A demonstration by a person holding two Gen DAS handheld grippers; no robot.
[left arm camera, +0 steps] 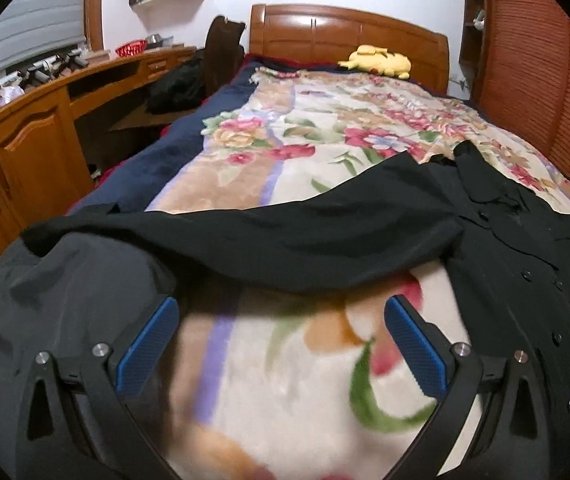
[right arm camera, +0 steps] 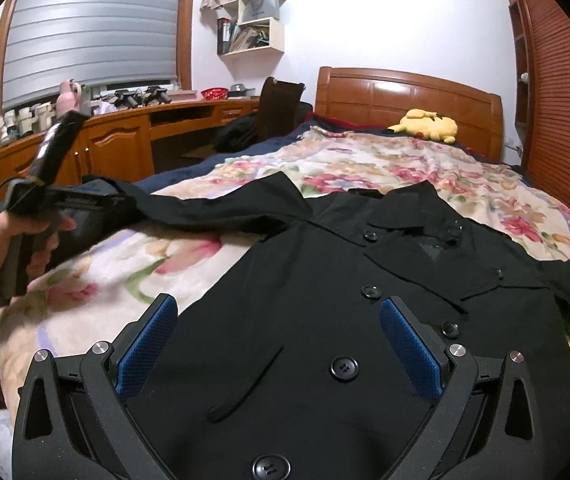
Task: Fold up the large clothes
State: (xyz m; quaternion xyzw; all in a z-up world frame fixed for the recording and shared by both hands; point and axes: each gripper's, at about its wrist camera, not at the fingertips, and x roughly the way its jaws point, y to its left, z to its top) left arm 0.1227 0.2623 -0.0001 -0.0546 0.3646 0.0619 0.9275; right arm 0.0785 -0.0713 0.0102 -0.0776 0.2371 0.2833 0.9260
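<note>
Garment: a black coat [right arm camera: 325,280] lay front-up on the floral blanket [right arm camera: 385,160] of the bed, collar toward the headboard [right arm camera: 405,92], buttons [right arm camera: 344,368] in a row down the middle.
Left sleeve: the sleeve [left arm camera: 285,236] stretched sideways from the body toward the near left edge of the bed, not lying flat; it sagged over the blanket.
Left gripper: the left gripper [left arm camera: 281,344] had its blue pads wide apart, with nothing between them; only blanket showed in the gap. From the right wrist view a hand [right arm camera: 17,248] held it beside the sleeve end; contact with the cloth could not be told there.
Right gripper: the right gripper [right arm camera: 279,348] hovered over the coat's lower front, pads apart, gripping nothing.
Progress: early, by my reading. Coat spread out, no fold visible in the body.
Left to do: bring both sleeves in over the front, then fold the body.
Other: yellow plush toy [right arm camera: 429,124] near the headboard, well apart from the coat.
</note>
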